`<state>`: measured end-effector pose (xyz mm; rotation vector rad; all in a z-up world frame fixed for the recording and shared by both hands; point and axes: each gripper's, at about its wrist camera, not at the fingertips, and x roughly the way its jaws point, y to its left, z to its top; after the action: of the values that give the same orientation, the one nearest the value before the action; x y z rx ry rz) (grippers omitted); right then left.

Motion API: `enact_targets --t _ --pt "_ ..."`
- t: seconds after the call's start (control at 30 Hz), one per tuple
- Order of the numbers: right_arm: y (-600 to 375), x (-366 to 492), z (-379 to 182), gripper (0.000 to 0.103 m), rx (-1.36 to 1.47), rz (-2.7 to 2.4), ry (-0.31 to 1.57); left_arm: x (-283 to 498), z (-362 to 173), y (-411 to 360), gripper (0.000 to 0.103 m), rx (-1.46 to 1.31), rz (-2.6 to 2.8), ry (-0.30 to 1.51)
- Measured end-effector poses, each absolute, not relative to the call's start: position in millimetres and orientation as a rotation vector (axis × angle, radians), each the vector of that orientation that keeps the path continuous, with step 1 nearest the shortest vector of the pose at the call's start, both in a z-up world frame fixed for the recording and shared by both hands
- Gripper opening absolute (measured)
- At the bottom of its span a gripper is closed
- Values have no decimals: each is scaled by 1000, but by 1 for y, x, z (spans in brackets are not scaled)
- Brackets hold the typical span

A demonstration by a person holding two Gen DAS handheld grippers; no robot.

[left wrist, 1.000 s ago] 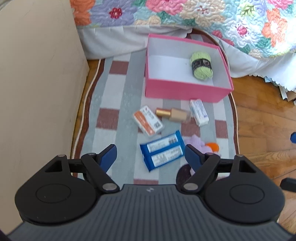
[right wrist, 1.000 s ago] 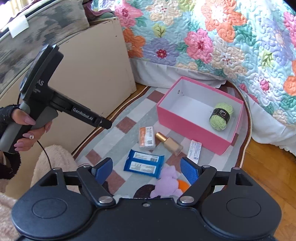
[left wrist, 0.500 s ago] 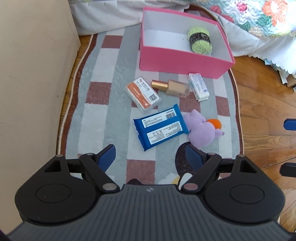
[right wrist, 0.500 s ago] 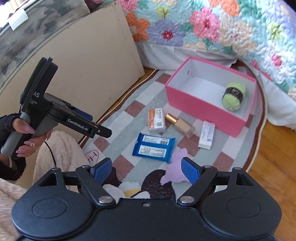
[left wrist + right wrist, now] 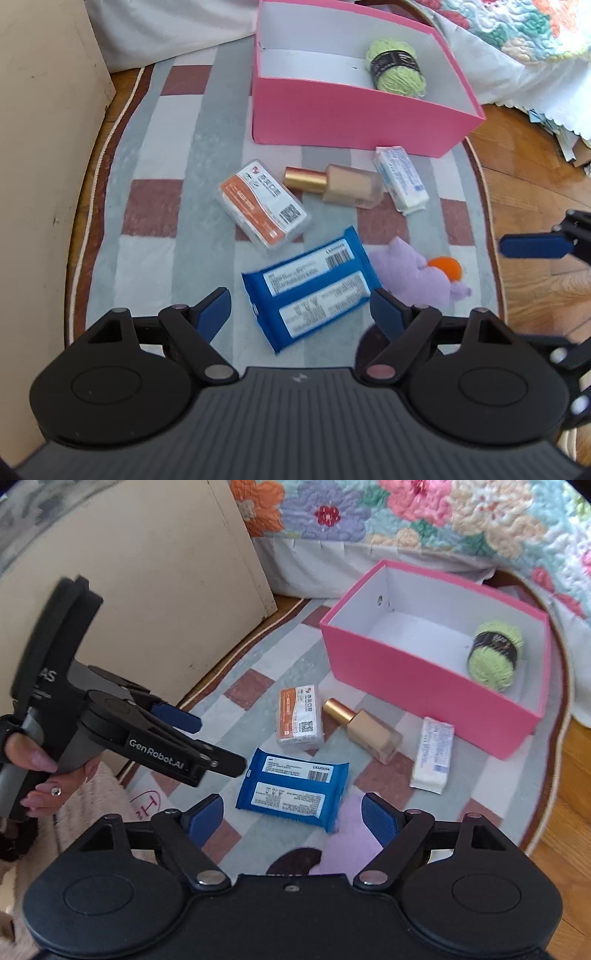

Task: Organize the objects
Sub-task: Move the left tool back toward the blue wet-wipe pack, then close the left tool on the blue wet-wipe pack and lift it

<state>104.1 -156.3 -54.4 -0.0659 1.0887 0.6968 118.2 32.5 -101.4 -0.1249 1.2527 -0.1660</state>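
A pink box (image 5: 354,118) (image 5: 424,686) on the striped rug holds a green yarn ball (image 5: 397,68) (image 5: 495,655). In front of it lie an orange-and-white pack (image 5: 264,206) (image 5: 300,718), a gold-capped bottle (image 5: 336,184) (image 5: 364,725), a white packet (image 5: 400,178) (image 5: 433,755), a blue wipes pack (image 5: 314,288) (image 5: 293,784) and a purple plush toy (image 5: 413,275) (image 5: 351,834). My left gripper (image 5: 301,312) is open just above the blue pack. My right gripper (image 5: 293,814) is open over the blue pack's near edge and the plush.
A beige cabinet side (image 5: 40,166) (image 5: 147,590) stands on the left. A bed with a floral quilt (image 5: 424,513) lies behind the box. Wood floor (image 5: 535,192) borders the rug on the right. A person's hand (image 5: 40,771) holds the left gripper.
Both grippers have dropped lower toward the rug, so the objects look larger and closer. Both stay open. No object has moved.
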Motion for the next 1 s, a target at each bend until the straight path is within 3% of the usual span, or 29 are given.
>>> enact_targets --t 0.23,0.5,1.0 --pt "-136 122 -103 85 -95 710 1105 137 -136 47 80 -219 -132 1283" --pt "-117 135 -172 71 -59 650 1193 143 -175 41 77 -312 -85 1371" --pt "-109 135 -198 63 -25 569 1150 123 -199 32 73 -283 75 1320"
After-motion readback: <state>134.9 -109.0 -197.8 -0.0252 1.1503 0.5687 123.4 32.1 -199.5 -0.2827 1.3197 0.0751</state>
